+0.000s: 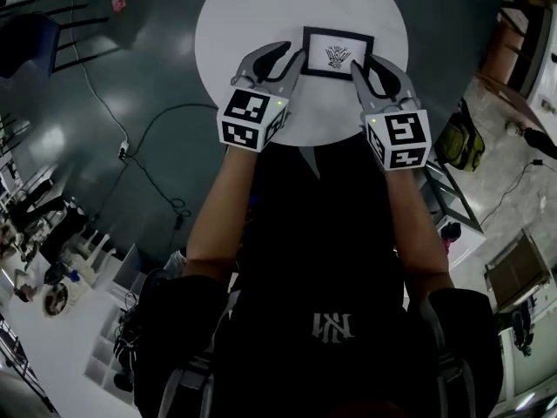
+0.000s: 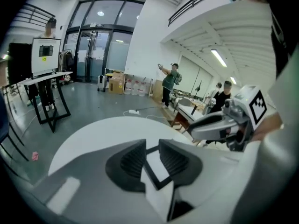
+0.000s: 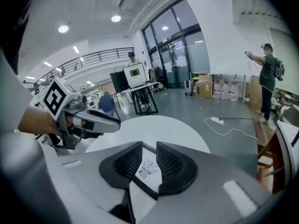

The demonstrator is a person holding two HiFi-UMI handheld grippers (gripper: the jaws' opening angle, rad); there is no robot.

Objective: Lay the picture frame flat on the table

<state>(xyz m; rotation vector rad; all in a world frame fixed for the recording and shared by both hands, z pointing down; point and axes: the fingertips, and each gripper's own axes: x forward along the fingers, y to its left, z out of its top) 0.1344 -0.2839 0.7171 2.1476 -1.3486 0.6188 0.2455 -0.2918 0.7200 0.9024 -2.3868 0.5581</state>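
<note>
Hand-held grippers (image 1: 294, 66) (image 1: 364, 66) on picture frame (image 1: 338, 53) edges

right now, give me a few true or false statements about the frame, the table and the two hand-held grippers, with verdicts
1. The picture frame is gripped by both the left hand-held gripper and the right hand-held gripper. True.
2. The table is square. False: it is round and white.
3. The picture frame has a white border. False: the border is black, around a white sheet with a dark drawing.
4. In the head view, the left hand-held gripper is at the picture frame's left end. True.
</note>
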